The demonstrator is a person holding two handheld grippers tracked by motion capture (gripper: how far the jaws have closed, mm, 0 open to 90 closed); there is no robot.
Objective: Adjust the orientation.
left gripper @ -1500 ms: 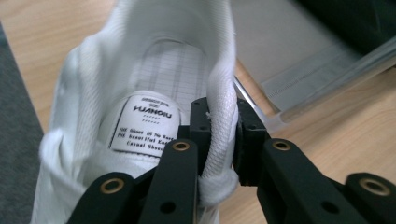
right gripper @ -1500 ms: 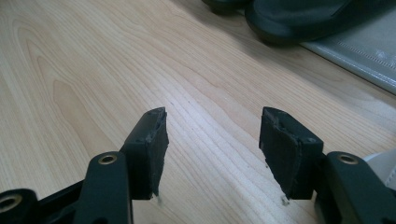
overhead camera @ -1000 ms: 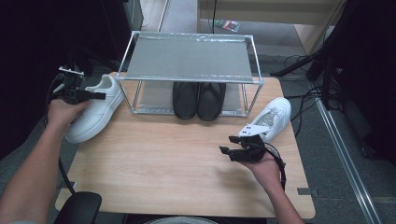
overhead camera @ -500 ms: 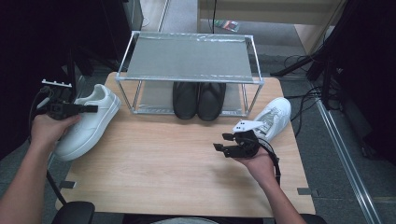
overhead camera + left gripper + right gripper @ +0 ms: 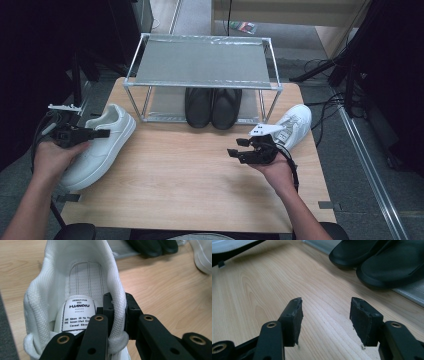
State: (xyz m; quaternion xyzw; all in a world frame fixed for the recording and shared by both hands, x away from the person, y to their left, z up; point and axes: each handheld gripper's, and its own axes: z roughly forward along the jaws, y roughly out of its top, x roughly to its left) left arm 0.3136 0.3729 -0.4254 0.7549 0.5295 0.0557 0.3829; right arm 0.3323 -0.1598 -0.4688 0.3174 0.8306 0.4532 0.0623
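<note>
Wooden table [image 5: 190, 185] has a metal two-tier shoe rack [image 5: 200, 62] sitting at the back, with a pair of black shoes [image 5: 212, 106] tucked on its bottom level, one white sneaker [image 5: 97, 145] out at the left edge of the table and the other white sneaker [image 5: 292, 125] at the right, just past the rack's leg. The left gripper [image 5: 117, 312] is pinched down on the padded collar of the left sneaker, one jaw inside the shoe next to the HUANOIU insole label [image 5: 77, 313] and one outside. The right gripper [image 5: 325, 320] hovers over bare wood in front of the black shoes with its jaws spread wide, holding nothing.
</note>
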